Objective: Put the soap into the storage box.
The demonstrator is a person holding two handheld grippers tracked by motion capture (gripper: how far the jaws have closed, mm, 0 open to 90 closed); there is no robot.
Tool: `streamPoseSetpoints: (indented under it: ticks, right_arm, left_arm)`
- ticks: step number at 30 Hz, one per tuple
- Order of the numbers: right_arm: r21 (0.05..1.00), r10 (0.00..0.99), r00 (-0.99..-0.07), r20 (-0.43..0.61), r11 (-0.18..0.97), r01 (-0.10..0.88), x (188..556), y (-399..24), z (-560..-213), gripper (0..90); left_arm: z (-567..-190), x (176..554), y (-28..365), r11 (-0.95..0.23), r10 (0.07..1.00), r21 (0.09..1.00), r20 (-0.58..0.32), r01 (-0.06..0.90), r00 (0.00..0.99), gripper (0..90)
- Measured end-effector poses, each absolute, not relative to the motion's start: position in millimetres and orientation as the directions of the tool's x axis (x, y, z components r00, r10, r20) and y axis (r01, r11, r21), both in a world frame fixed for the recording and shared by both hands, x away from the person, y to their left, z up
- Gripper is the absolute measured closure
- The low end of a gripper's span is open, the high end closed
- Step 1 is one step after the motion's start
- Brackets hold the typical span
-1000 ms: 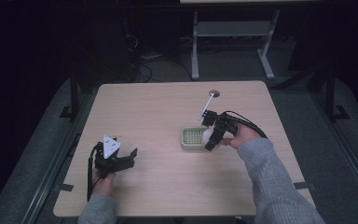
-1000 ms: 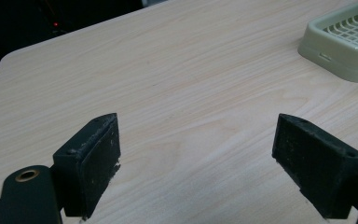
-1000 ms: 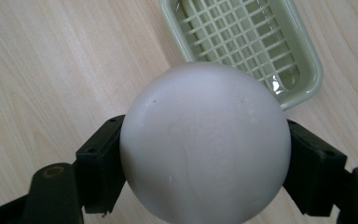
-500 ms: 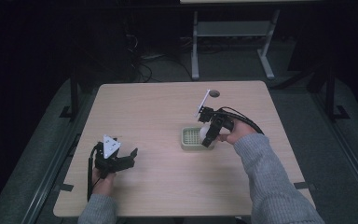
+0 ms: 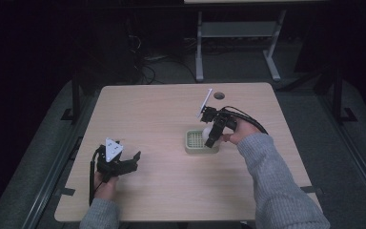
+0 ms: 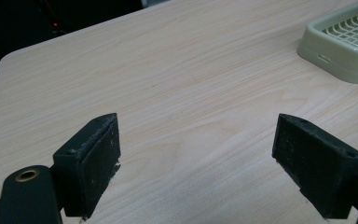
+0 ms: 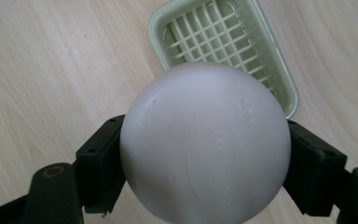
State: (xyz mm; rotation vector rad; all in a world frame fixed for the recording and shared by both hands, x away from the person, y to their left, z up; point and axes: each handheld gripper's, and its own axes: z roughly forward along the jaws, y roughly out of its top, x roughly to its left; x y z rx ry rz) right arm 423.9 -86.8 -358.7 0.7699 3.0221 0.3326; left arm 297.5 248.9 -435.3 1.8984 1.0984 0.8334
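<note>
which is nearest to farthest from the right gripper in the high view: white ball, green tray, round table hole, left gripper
1. white ball, clamped between its jaws
2. green tray, just below the right gripper
3. round table hole, near the far edge
4. left gripper, at the table's near left

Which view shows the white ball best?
Right gripper view: the white ball sits large between the right gripper jaws, above the green tray. High view shows a small pale patch; left gripper view shows tray corner.
</note>
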Motion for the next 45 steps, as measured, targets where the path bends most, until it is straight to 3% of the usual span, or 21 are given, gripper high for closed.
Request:
streamPoseSetpoints:
  ticks: [45]
  right_arm:
    - [0.179,0.497,-0.866,0.050,0.849,0.497,457,-64,-379,23.5]
  left_arm:
    - [-435,298,250,-0.325,0.900,0.860,0.153,0.394,0.408,14.8]
